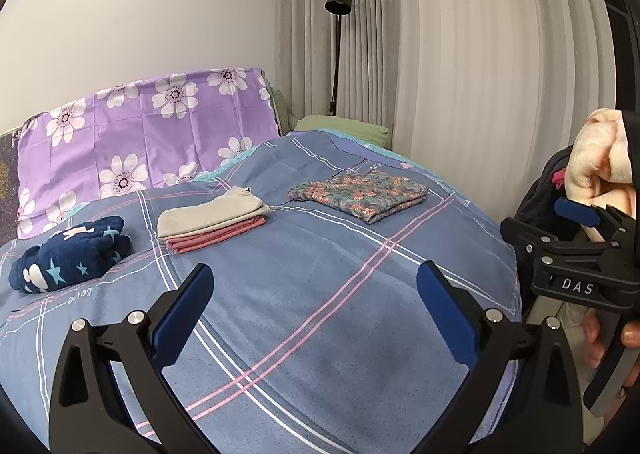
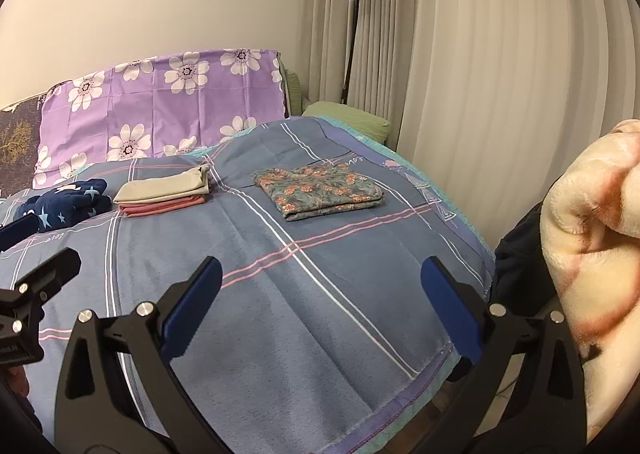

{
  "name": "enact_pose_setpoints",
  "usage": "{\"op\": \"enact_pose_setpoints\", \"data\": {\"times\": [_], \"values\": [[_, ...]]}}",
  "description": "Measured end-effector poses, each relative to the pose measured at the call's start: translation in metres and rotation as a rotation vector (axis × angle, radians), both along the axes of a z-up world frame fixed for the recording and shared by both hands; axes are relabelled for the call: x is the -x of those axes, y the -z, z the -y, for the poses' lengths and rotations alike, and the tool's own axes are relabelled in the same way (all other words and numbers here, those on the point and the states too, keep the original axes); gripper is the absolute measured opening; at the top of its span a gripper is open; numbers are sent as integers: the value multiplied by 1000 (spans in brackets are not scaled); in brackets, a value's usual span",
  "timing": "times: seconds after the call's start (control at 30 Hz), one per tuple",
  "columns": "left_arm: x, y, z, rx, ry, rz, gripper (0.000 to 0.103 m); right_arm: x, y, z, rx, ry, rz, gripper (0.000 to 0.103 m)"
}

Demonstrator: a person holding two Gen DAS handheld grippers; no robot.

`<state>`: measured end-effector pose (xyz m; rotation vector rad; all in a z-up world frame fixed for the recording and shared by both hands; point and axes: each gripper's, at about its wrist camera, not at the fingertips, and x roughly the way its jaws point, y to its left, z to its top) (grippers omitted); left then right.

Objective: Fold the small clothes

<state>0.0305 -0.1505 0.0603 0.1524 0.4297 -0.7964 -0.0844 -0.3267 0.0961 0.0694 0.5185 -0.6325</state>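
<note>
Three folded piles lie on the blue checked bedspread [image 1: 320, 294] [image 2: 320, 294]: a floral garment [image 1: 358, 193] [image 2: 320, 190] at the far right, a beige piece on a pink one [image 1: 212, 219] [image 2: 164, 192] in the middle, and a navy star-print fleece [image 1: 72, 254] [image 2: 64, 204] at the left. A cream and pink fluffy garment [image 1: 600, 170] [image 2: 596, 246] is heaped off the bed's right side. My left gripper [image 1: 316, 318] hovers open over the near bedspread, holding nothing. My right gripper [image 2: 322, 306] is open too, near the bed's right edge; in the left wrist view it [image 1: 576, 238] shows beside the fluffy garment.
A purple flowered pillow [image 1: 132, 134] [image 2: 160, 102] stands at the head of the bed, with a green pillow [image 1: 344, 128] [image 2: 348, 116] beside it. A black floor lamp [image 1: 338, 46] [image 2: 351, 30] and grey curtains [image 1: 460, 74] stand behind. A dark garment [image 2: 516, 250] lies under the fluffy one.
</note>
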Motion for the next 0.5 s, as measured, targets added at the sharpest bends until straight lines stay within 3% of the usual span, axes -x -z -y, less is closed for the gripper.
{"op": "enact_pose_setpoints", "data": {"times": [0.5], "values": [[5, 5, 6, -32, 20, 5, 102, -4, 7, 1, -30, 2, -19, 101]]}}
